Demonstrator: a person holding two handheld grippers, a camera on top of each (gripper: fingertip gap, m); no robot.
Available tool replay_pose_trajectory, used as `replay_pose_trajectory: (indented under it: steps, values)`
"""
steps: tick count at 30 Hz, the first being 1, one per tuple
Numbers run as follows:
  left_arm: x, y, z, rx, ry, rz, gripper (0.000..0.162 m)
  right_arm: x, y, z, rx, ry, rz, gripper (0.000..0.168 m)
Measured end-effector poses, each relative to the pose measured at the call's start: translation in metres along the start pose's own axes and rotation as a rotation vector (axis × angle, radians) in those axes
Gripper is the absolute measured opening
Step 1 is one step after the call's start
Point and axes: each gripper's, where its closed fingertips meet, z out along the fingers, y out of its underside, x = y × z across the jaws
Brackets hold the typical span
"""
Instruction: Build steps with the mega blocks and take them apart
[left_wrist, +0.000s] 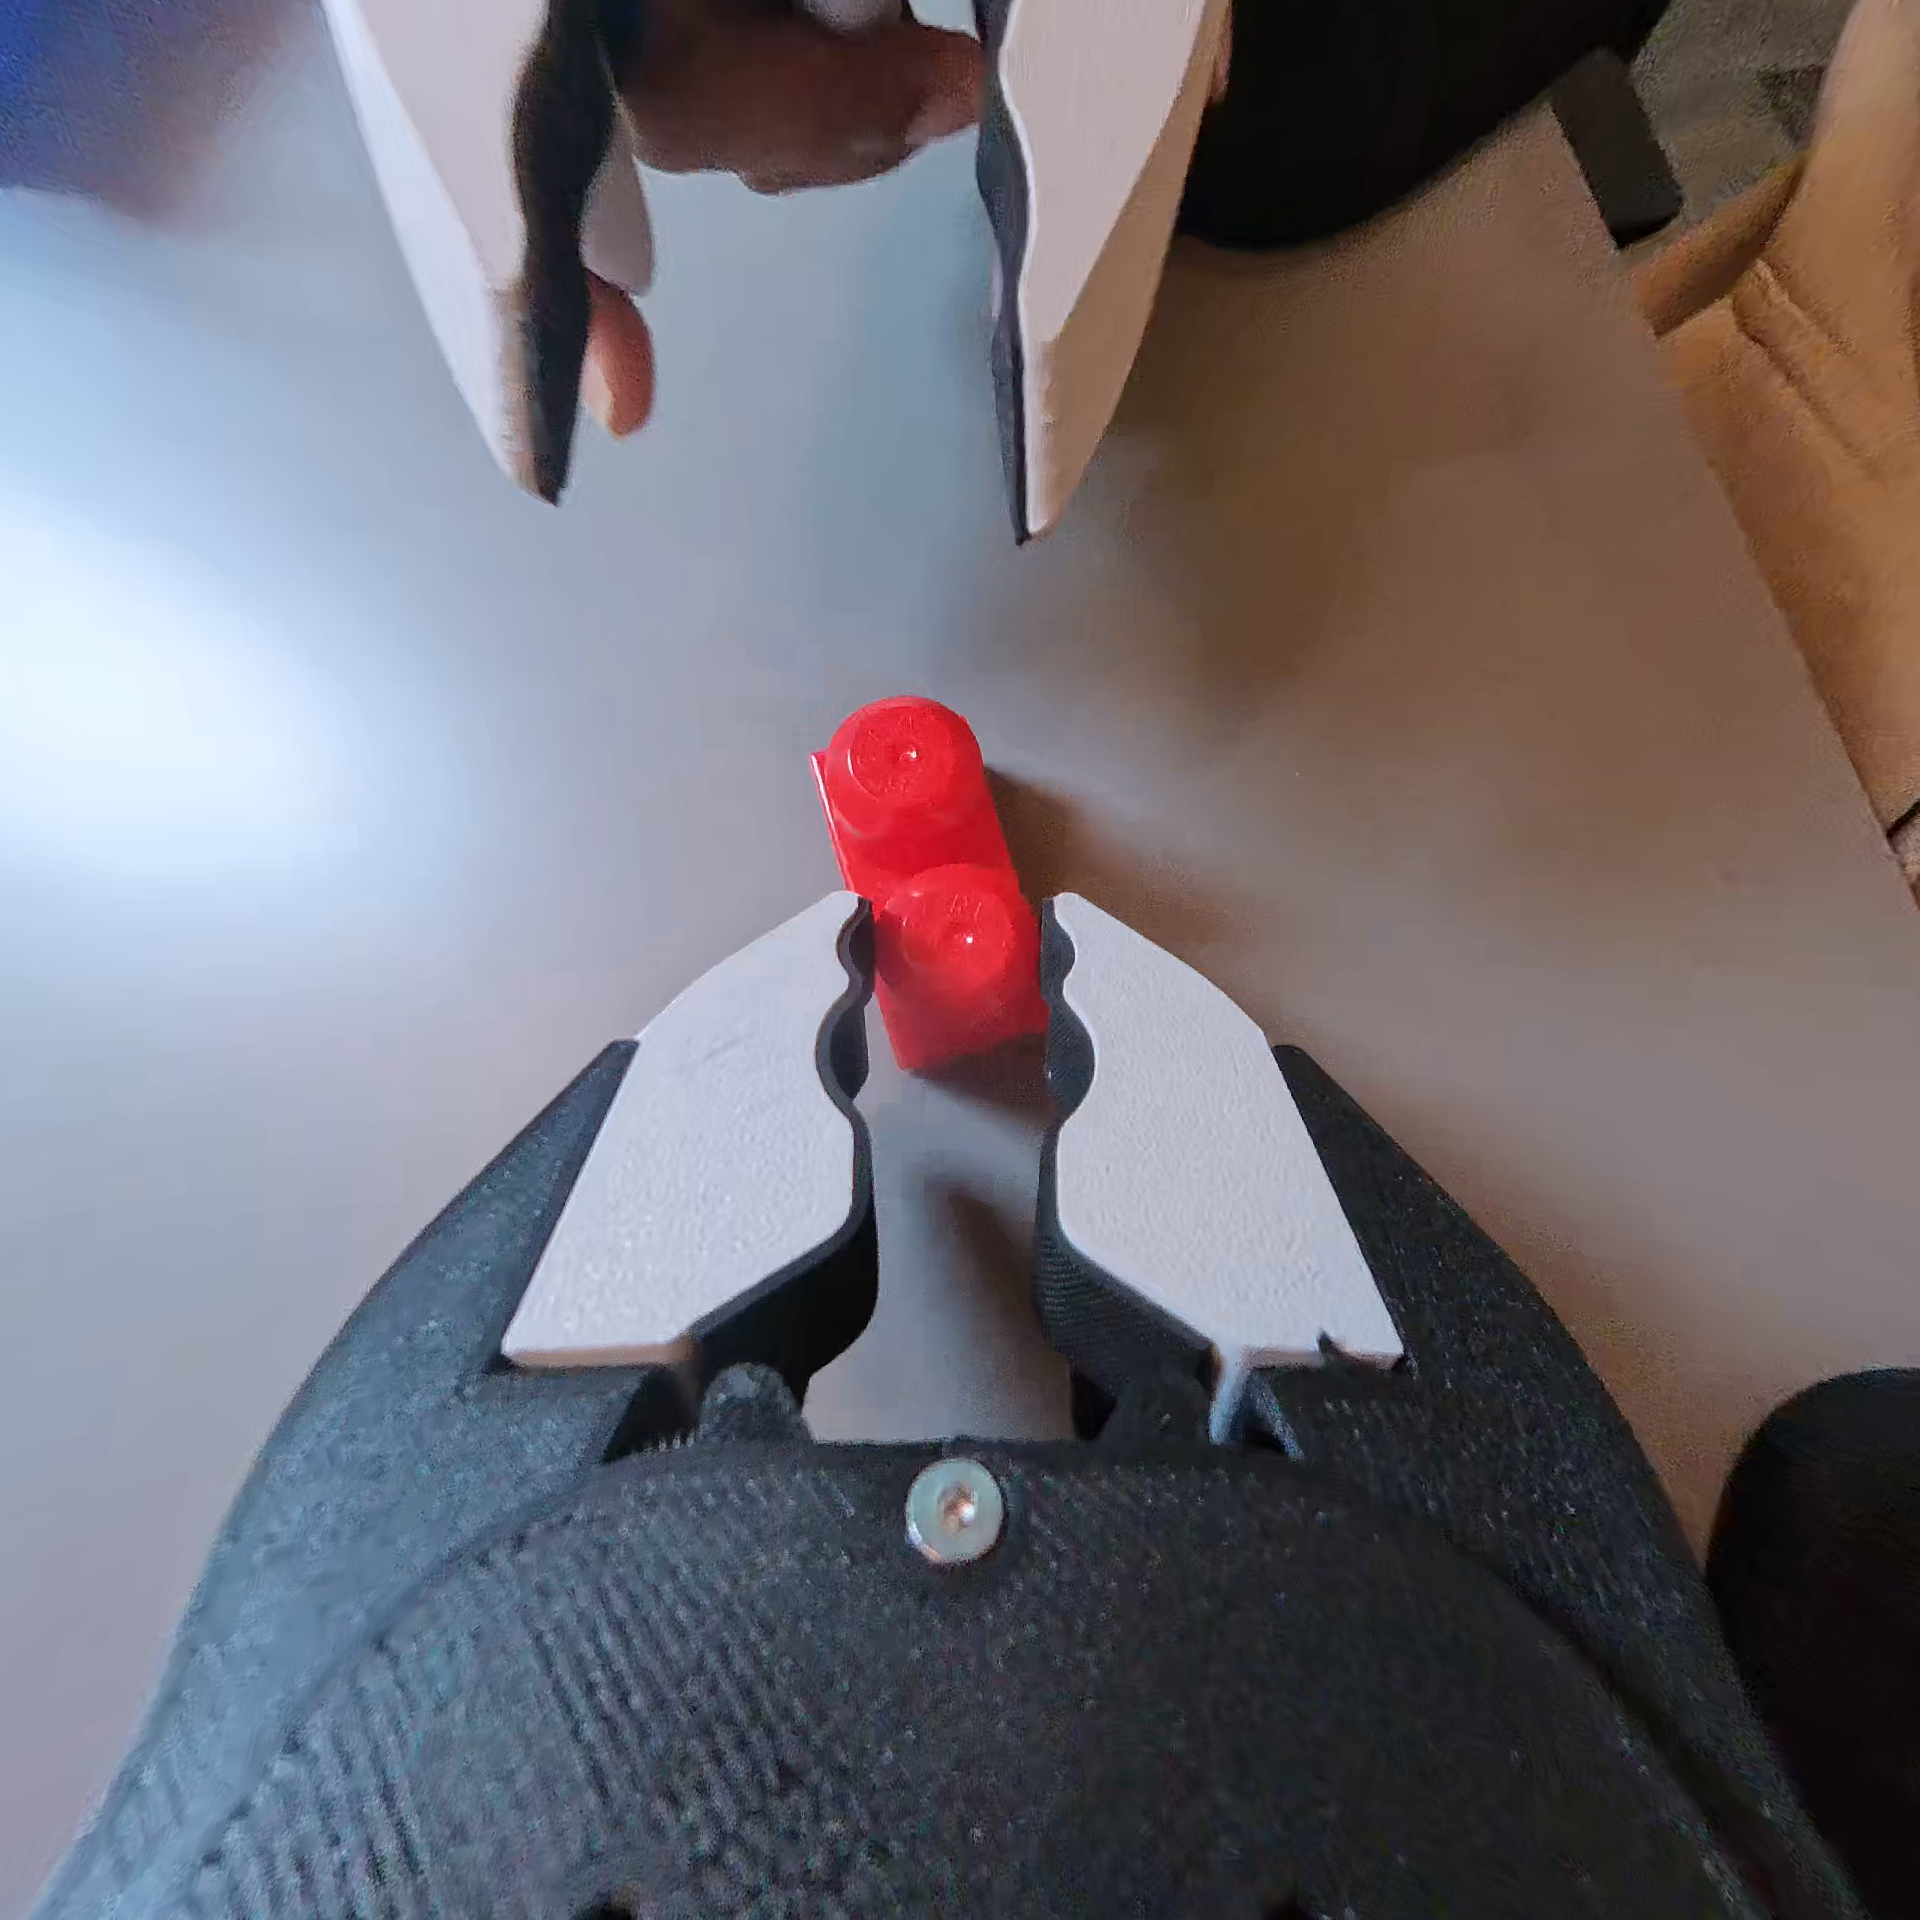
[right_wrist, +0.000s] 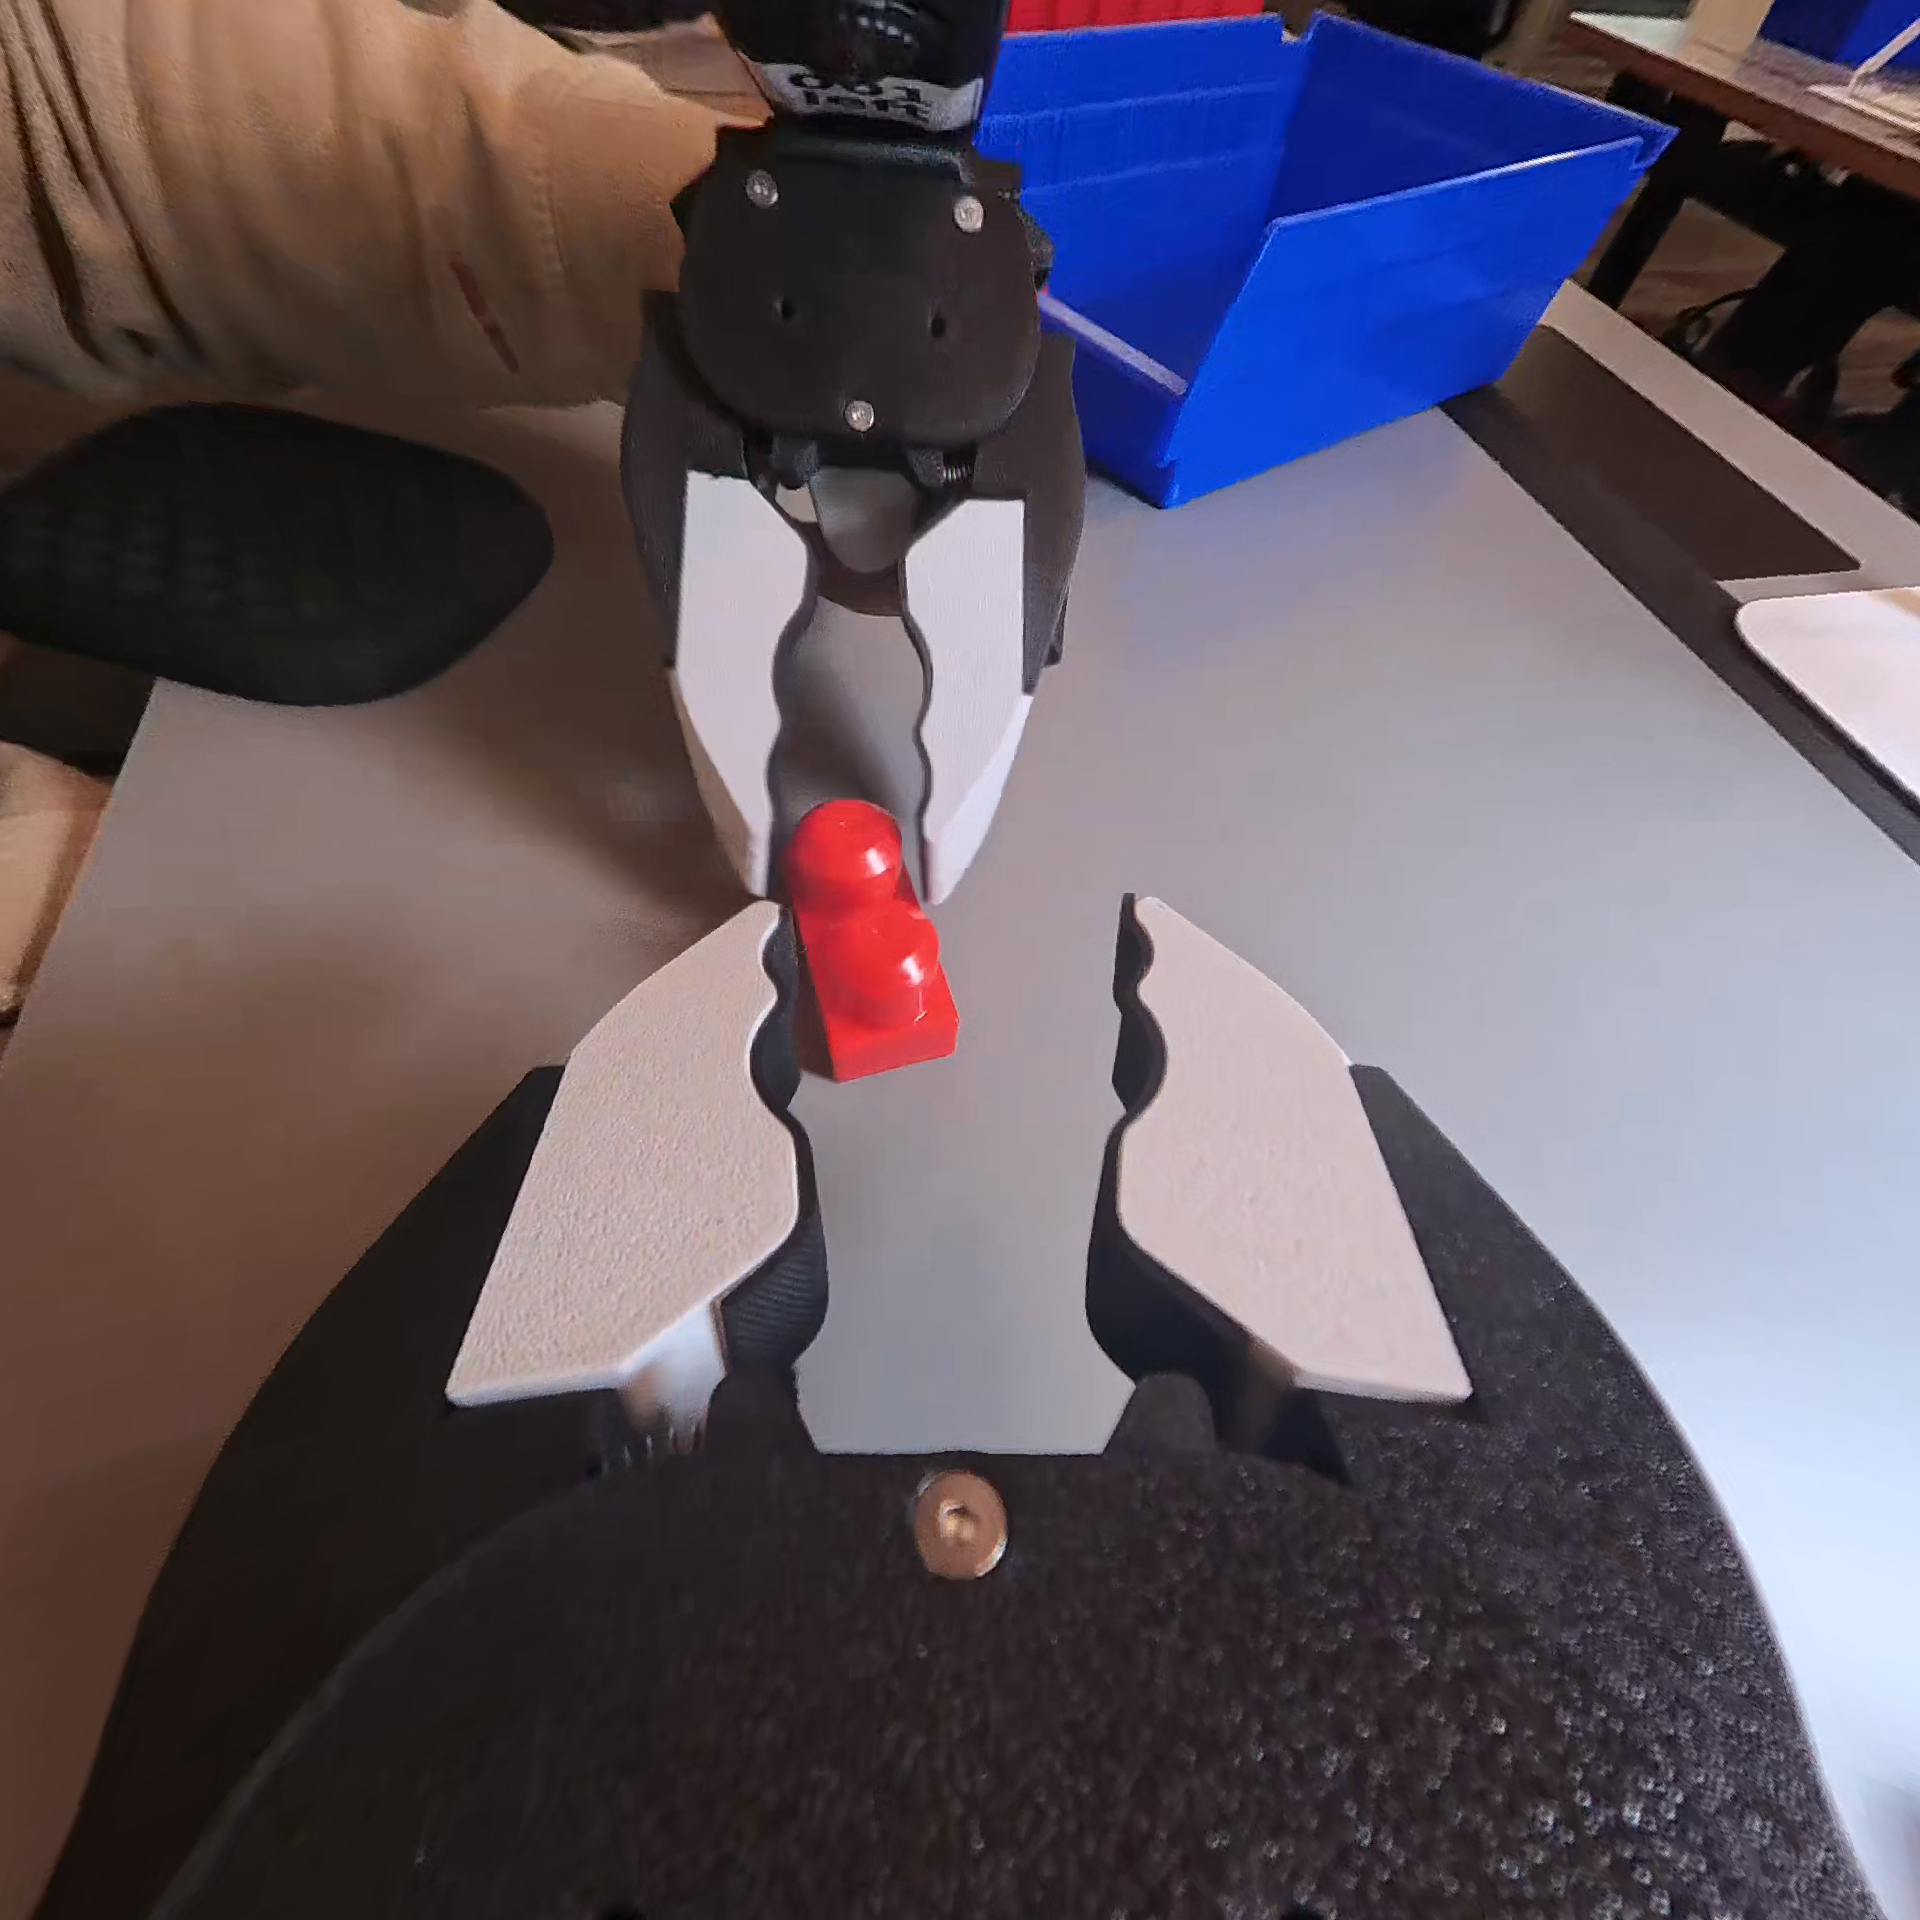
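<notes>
**Left wrist view: one red block, two studs, jaws at its near end**

Left wrist view shows a single red block (left_wrist: 930, 894) lying flat on the grey bench (left_wrist: 1299, 727), studs up. The left gripper (left_wrist: 951, 914) has its jaws either side of the block's near stud, close to its sides; whether they press it yet I cannot tell. In the right wrist view the right gripper (right_wrist: 951, 914) faces the block from the opposite end, jaws spread wide and holding nothing, one fingertip just beside the block's flank. A blue bin (right_wrist: 1351, 270) stands well behind the block.

By its look the block is hollow hard plastic: probably light, stiff, smooth and glossy, so likely to slip or pivot if pinched on the rounded studs. The flat long sides of the base seem the safer hold, square across the body. It should not be fragile, but a light piece may skid on the bench when nudged.
</notes>
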Motion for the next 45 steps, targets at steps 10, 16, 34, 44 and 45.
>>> replay_pose_trajectory:
  steps: [10,16,34,44,45]
  values:
    - [-0.083,0.043,-0.194,-0.212,-0.467,-0.194,0.052,0.013,-0.007,-0.021,0.075,0.031,0.044,0.057]
    - [-0.074,0.200,-0.273,-0.774,-0.370,-0.731,0.057,0.007,-0.006,-0.018,0.074,0.005,0.053,0.057]
    - [-0.092,0.266,-0.287,-1.065,-0.300,-0.731,0.001,0.017,0.005,-0.018,0.057,0.012,0.096,0.056]
    - [-0.058,0.273,-0.268,-1.046,-0.166,-0.951,0.053,0.014,0.005,-0.016,0.055,0.003,0.101,0.055]
    - [-0.055,0.277,-0.264,-1.056,-0.139,-0.952,0.055,0.014,0.005,-0.016,0.056,0.006,0.102,0.055]
